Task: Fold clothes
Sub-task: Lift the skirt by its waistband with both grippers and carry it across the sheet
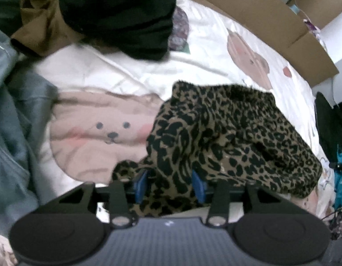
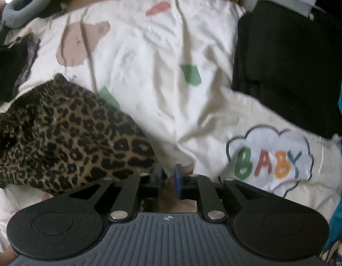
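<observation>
Your left gripper (image 1: 171,185) has its blue fingers (image 1: 141,182) apart with the leopard-print garment (image 1: 226,141) bunched between them; pads don't look pressed on it, and the rest lies heaped on the cartoon-print bedsheet (image 1: 126,75). Your right gripper (image 2: 169,180) sits just beside that heap, fingers slightly apart, nothing between them but bedsheet. Folded black clothes (image 2: 288,66) lie well apart, far right.
</observation>
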